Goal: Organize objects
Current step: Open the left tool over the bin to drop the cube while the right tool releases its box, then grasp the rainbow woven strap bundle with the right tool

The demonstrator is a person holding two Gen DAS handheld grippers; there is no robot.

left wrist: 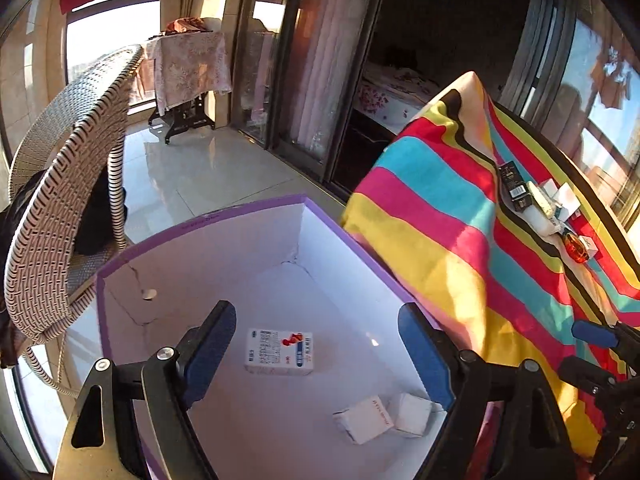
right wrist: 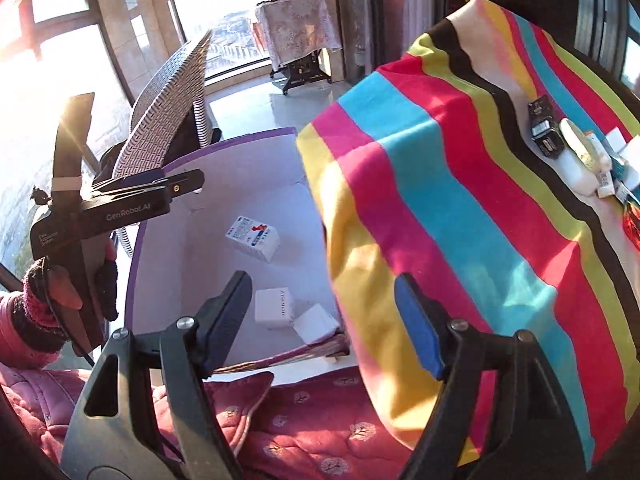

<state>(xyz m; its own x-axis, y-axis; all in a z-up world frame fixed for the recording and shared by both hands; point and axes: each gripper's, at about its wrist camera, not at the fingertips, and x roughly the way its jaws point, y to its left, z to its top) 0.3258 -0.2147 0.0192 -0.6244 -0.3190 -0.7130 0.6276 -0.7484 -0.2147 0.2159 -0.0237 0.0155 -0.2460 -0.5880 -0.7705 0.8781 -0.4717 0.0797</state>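
A big white box with a purple rim [left wrist: 208, 216] stands open. Three small white boxes lie on its floor: one with blue and red print [left wrist: 279, 351], lying flat, and two plain ones [left wrist: 365, 419] [left wrist: 412, 415] touching each other. More small boxes and bottles [left wrist: 540, 200] sit in a bunch on the striped cloth [left wrist: 432, 216].

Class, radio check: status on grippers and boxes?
Left gripper open, empty. Right gripper open, empty. Three small boxes in purple bin. Nothing blocking.

A striped cloth [right wrist: 460, 184] covers the table, bearing several small, blurry boxes [right wrist: 576, 156].
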